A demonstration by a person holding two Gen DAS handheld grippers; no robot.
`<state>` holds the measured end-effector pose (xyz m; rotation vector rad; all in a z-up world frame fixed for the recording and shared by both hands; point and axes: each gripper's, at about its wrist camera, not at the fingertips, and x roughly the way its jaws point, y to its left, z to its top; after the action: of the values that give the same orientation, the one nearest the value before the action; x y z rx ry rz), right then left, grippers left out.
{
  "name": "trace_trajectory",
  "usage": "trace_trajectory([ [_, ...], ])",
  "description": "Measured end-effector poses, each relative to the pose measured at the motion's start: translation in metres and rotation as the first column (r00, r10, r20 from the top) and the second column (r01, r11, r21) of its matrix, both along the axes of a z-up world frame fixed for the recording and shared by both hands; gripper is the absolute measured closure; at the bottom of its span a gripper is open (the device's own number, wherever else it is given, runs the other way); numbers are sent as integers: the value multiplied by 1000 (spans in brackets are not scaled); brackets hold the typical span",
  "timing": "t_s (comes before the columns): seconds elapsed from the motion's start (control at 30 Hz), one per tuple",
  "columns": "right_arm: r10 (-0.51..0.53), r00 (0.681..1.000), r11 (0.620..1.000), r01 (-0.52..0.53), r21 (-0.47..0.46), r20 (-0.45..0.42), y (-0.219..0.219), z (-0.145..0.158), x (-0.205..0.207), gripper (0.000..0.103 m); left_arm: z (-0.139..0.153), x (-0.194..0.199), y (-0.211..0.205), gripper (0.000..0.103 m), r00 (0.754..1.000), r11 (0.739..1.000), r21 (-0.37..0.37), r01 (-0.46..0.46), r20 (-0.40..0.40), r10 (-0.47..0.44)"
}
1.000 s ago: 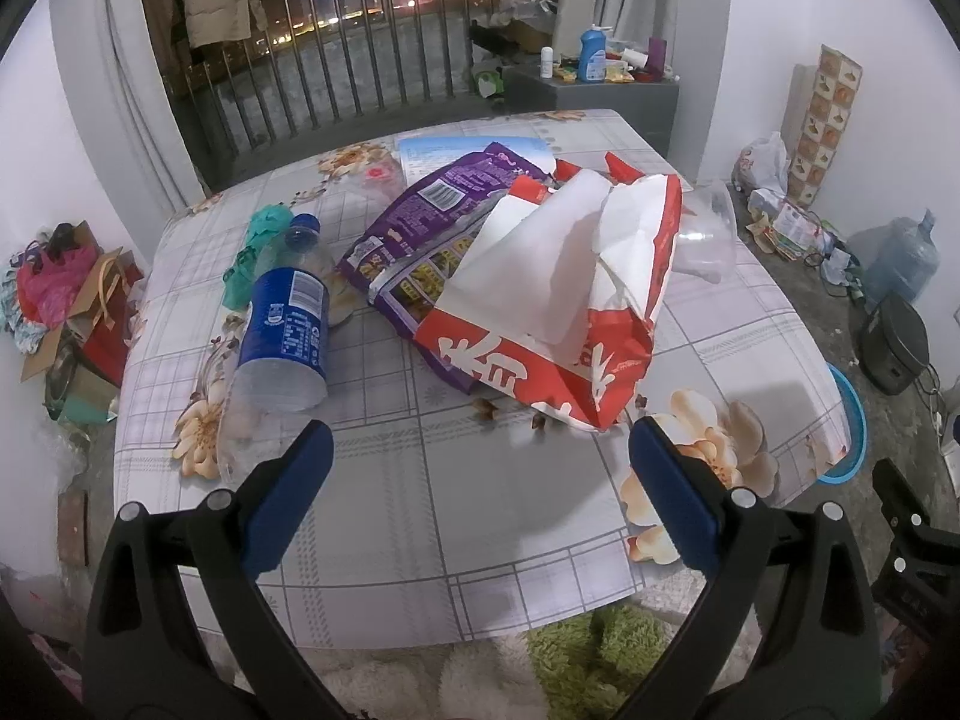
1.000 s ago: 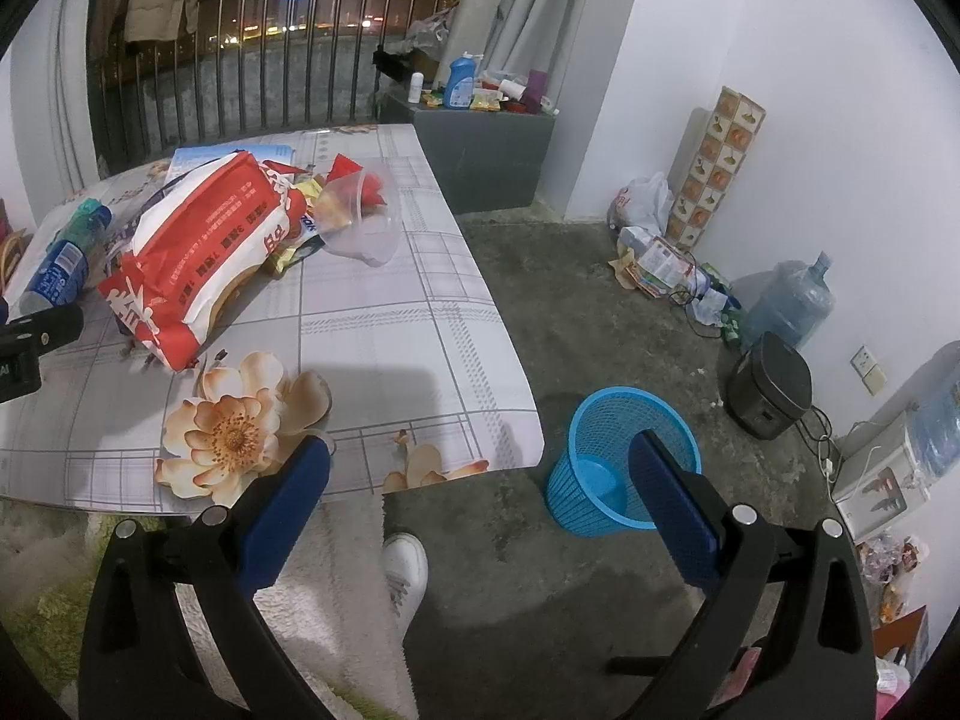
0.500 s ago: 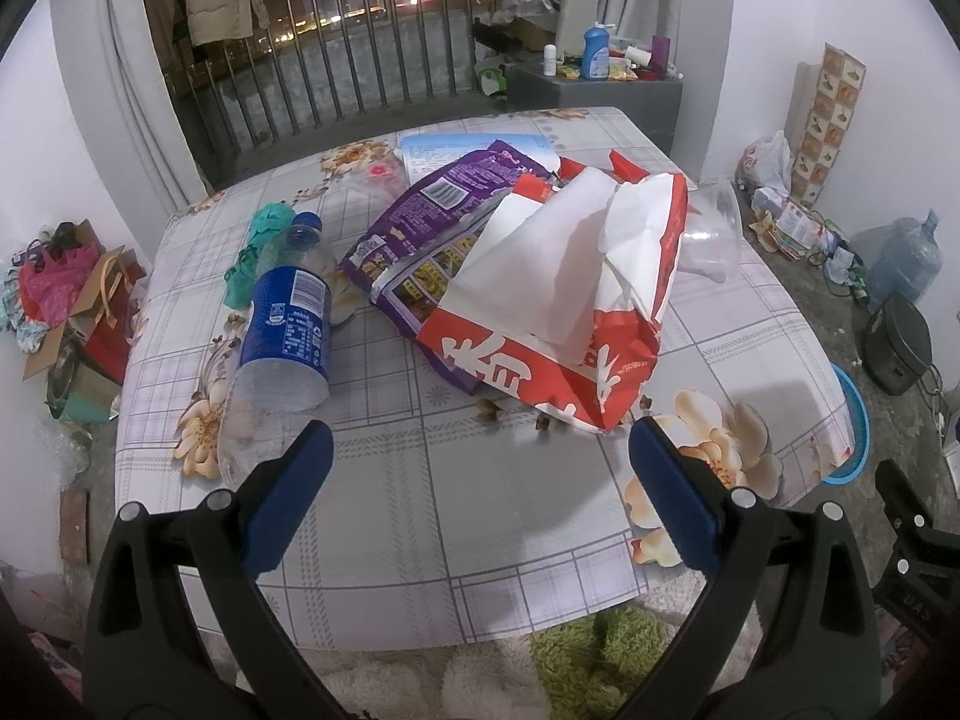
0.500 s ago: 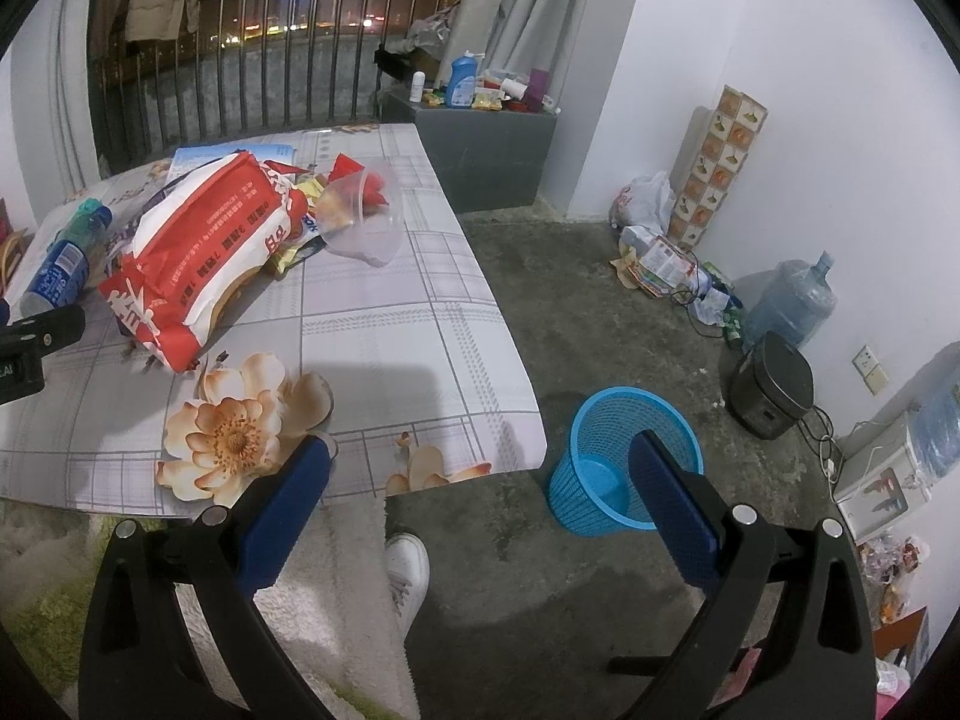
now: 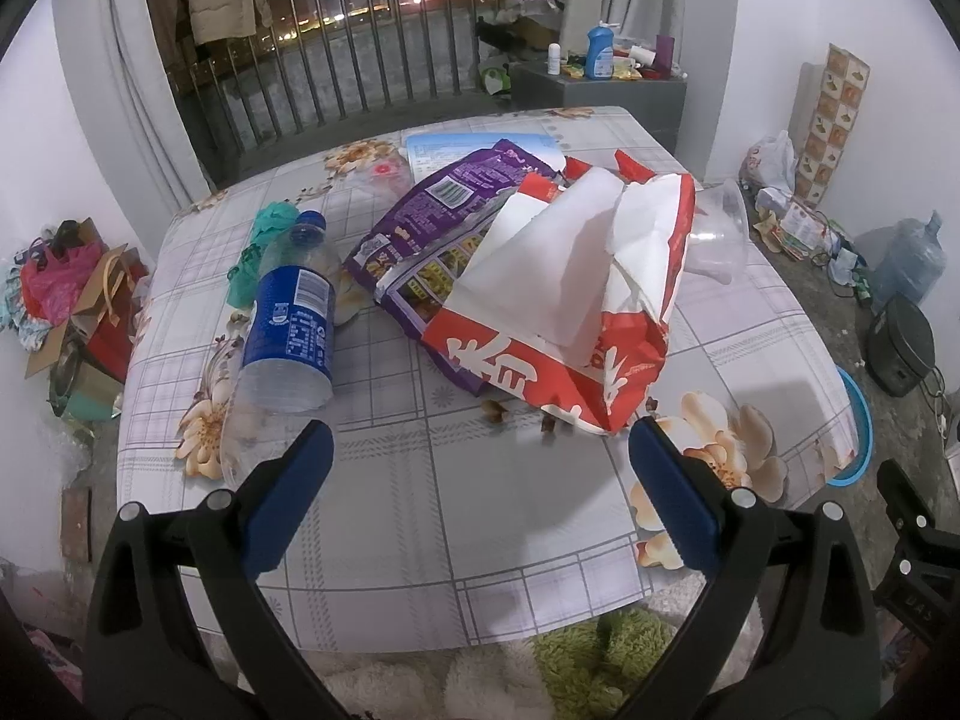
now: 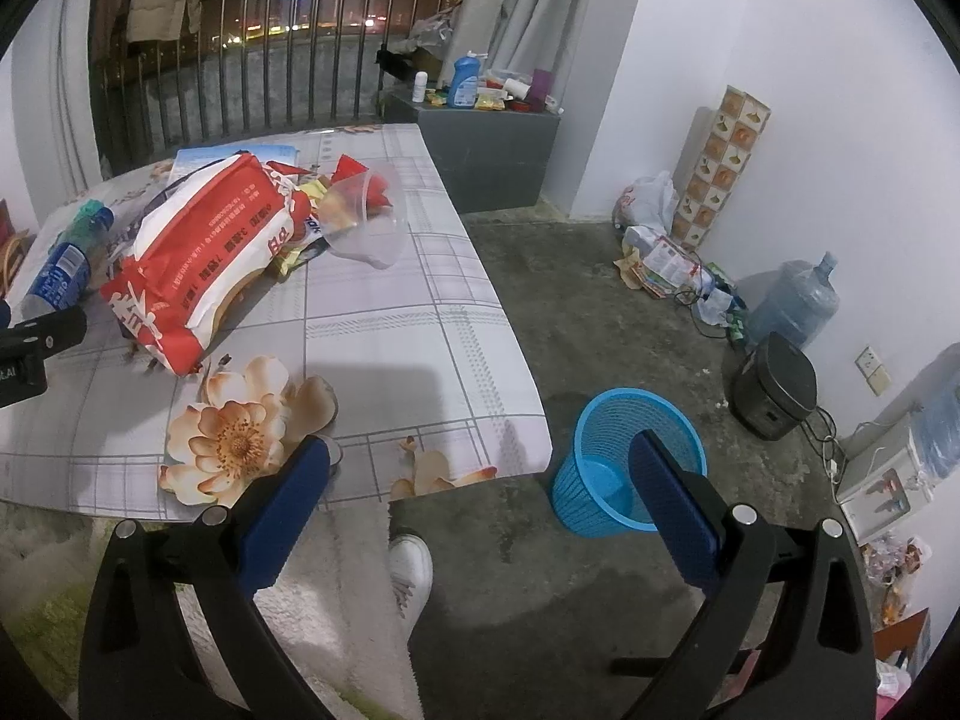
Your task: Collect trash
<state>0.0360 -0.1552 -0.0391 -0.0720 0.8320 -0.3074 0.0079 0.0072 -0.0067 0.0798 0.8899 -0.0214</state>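
Trash covers the table [image 5: 390, 516]: a red-and-white bag [image 5: 576, 300] partly hides a purple wrapper [image 5: 444, 204] and a clear cup [image 5: 717, 234], beside a lying bottle [image 5: 291, 324]. Both the left gripper [image 5: 477, 462] and right gripper [image 6: 480, 468] hang spread wide, grasping nothing. What seems a blue basket [image 6: 618, 468] stands on the floor, partly blocked by a finger.

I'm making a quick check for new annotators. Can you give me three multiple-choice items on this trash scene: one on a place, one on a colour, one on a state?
1. Where does the wastebasket stand?
A. on the table
B. on the floor beside the table
C. on the grey cabinet

2. What colour is the label on the plastic bottle?
A. blue
B. yellow
C. black

3. How are the left gripper and the right gripper?
A. both open and empty
B. both shut on wrappers
C. left shut on the bottle

Answers: 1 B, it sits on concrete past the table edge. 2 A, a blue wrap circles the clear lying bottle. 3 A, wide gaps show between the fingers, with nothing held.
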Motion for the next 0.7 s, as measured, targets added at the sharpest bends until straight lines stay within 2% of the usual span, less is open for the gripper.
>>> trace_trajectory([
  [0.7, -7, 1000, 1000, 7, 8, -2, 4, -6, -1, 6, -7, 4, -4, 8, 1000, 1000, 16, -2, -24, 2],
])
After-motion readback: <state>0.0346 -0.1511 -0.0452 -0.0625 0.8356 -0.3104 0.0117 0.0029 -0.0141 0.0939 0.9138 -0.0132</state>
